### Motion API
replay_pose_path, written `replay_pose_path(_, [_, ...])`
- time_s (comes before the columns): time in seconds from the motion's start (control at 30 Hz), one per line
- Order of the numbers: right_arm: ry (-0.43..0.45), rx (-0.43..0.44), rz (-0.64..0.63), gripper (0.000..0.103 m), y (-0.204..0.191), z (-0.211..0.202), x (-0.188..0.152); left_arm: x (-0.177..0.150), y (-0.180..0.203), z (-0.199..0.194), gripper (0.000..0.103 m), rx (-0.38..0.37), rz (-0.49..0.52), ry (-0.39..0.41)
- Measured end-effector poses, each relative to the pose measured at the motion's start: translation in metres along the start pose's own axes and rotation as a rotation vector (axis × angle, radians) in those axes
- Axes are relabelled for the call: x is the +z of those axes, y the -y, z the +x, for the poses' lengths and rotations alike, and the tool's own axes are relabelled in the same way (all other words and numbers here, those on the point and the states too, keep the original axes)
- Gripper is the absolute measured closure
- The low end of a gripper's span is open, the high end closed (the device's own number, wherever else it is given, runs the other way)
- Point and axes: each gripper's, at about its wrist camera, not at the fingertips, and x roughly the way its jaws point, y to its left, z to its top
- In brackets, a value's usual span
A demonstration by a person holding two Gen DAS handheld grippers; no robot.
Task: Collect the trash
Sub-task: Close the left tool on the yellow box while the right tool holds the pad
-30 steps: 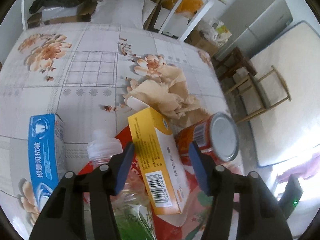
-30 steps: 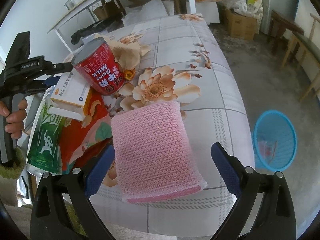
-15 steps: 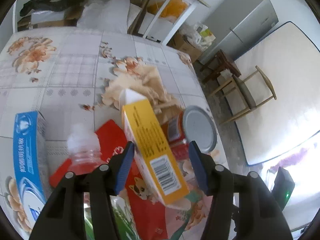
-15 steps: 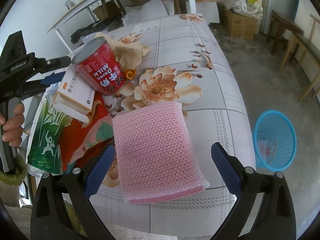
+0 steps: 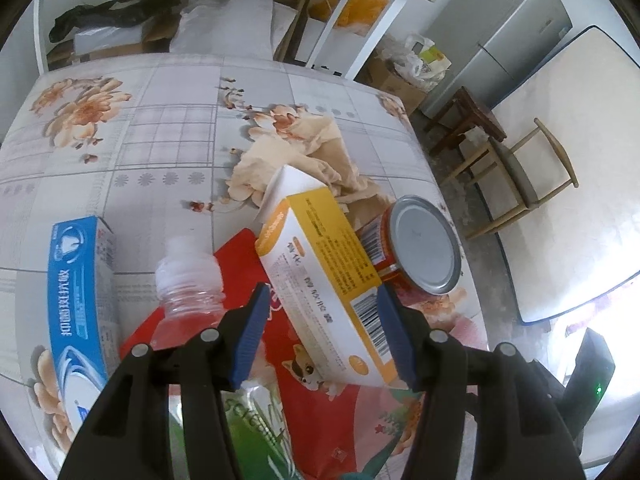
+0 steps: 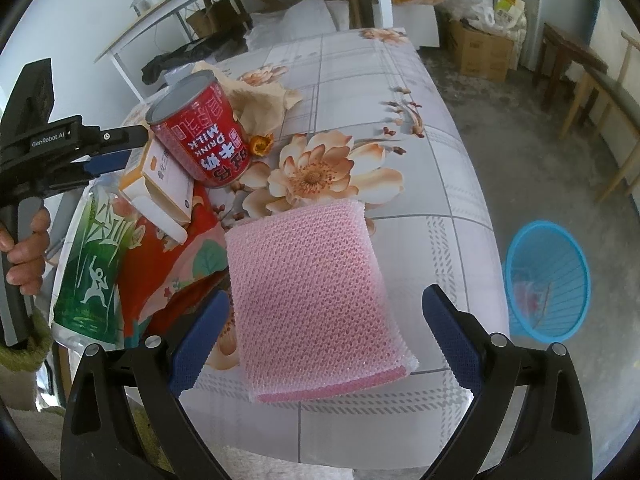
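Where yellow box (image 5: 320,276) lies, can (image 5: 416,248) crowding

Black left gripper (image 5: 320,320) and right gripper (image 6: 326,320) carry blue pads, silver screws; green sleeve (image 6: 20,344).

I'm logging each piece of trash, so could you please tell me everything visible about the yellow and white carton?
The yellow and white carton is a long, slim cardboard box with printed text, a barcode near one end and an open white flap at the far end. It lies tilted on the red snack bag, leaning against the red milk can. The left gripper straddles its barcode end, pads at its sides; whether they press it is unclear.
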Motion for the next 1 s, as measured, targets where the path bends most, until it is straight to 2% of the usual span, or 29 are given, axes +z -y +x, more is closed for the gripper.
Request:
replay_pose_path(0.13, [0.001,-0.002,0.001,0.010,-0.001,0.000,0.000,-0.003,0.005,-0.005,0.049,-0.046,0.008,0.005])
replay_pose_path(0.2, [0.002,-0.003,0.000,0.010,-0.001,0.000,0.000,-0.005,0.012,-0.005,0.043,-0.050,0.033,-0.001])
replay_pose_path(0.33, [0.006,-0.004,0.002,0.010,-0.001,0.000,0.000,-0.011,0.033,0.003,0.039,0.001,0.134,-0.028])
replay_pose_path(0.4, [0.007,-0.005,0.007,0.010,0.000,0.000,-0.001,-0.012,0.043,0.009,0.039,0.062,0.179,-0.033])
replay_pose_path(0.57, [0.007,-0.007,0.010,0.010,0.000,0.000,0.000,-0.014,0.050,0.017,0.039,0.141,0.224,-0.025])
replay_pose_path(0.67, [0.008,-0.011,0.009,0.010,0.000,0.001,-0.001,-0.016,0.045,0.017,0.040,0.137,0.210,-0.024])
replay_pose_path(1.0, [0.003,-0.030,-0.016,0.013,-0.008,0.005,-0.001,-0.023,0.031,0.005,0.062,0.110,0.123,0.004])
